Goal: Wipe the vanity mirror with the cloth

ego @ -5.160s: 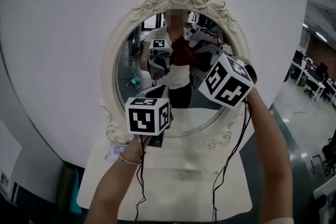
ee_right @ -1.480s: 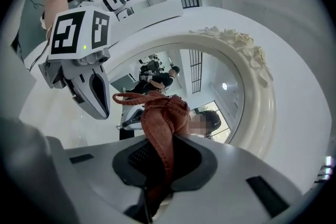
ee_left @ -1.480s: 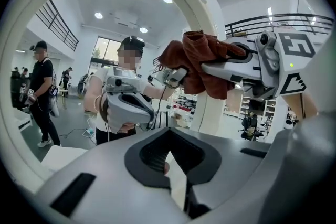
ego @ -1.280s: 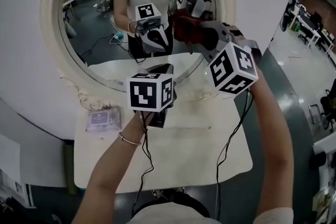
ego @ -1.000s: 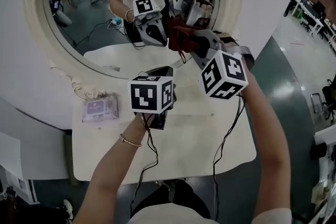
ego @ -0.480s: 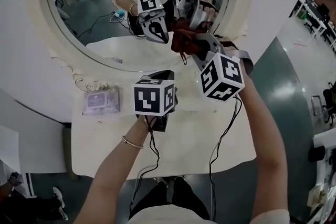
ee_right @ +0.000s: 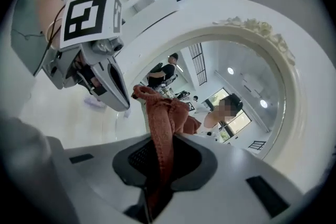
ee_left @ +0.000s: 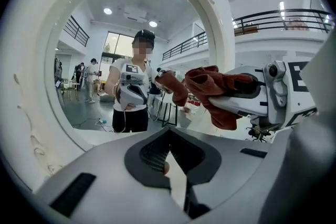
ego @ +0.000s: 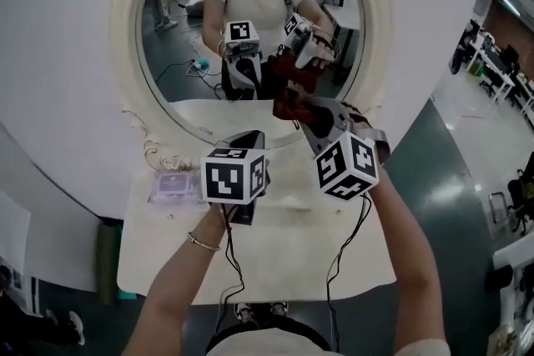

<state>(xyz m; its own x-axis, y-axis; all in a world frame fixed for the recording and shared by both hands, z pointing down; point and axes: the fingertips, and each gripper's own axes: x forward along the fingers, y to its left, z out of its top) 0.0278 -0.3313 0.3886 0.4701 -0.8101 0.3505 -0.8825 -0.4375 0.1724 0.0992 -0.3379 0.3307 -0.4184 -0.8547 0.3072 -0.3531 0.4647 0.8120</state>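
Note:
The oval vanity mirror (ego: 179, 29) in its ornate cream frame (ego: 128, 46) stands at the back of the white table (ego: 275, 263). My right gripper (ego: 310, 114) is shut on a dark red cloth (ego: 288, 104), held near the lower part of the glass; I cannot tell whether it touches. In the right gripper view the cloth (ee_right: 163, 123) stands bunched out of the jaws. My left gripper (ego: 250, 137) hovers over the table before the frame's lower rim, shut and empty. The left gripper view shows the cloth (ee_left: 215, 86) beside its reflection.
A small plastic-wrapped packet (ego: 175, 186) lies on the table at the left, by the frame's foot. Cables hang from both grippers toward the table's front edge. A curved white wall (ego: 58, 96) rises behind the mirror. Dark floor (ego: 442, 179) lies to the right.
The right gripper has carried the cloth from the middle of the glass down toward its lower rim. The head view has tilted, showing more of the mirror. The left gripper has stayed put.

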